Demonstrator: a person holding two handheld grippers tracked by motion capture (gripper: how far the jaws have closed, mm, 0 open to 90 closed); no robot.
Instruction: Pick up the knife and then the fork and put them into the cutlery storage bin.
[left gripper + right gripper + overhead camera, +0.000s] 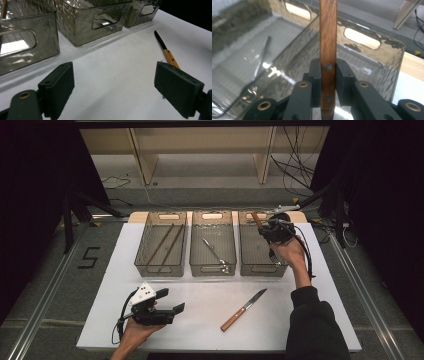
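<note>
Clamped between the black jaws of the right gripper [328, 82] is a dark brown wooden handle with two metal rivets [328, 37]; the pads press on both its flat sides, and it rises upright ahead of them in the right gripper view. From above, that right gripper [265, 231] hangs over the far end of the right-hand clear plastic bin [245, 247], the handle [256, 220] slanting up and away. A thin metal utensil [262, 57] lies on the floor of that bin.

On the dark floor left of the table a pale mark reads "5" [90, 257].

Two brown chopsticks [165, 244] lie in the left clear bin [141, 247], and metal tongs [215, 252] lie in the middle clear bin [196, 247]. On the white table [200, 320], a table knife with a light wooden handle [243, 310] lies slanted in front of the bins, well apart from the right gripper.

Near the table's front edge, the left gripper [172, 301] rests spread wide with nothing between its pads [58, 85]; the knife [168, 53] lies just beyond one pad.
</note>
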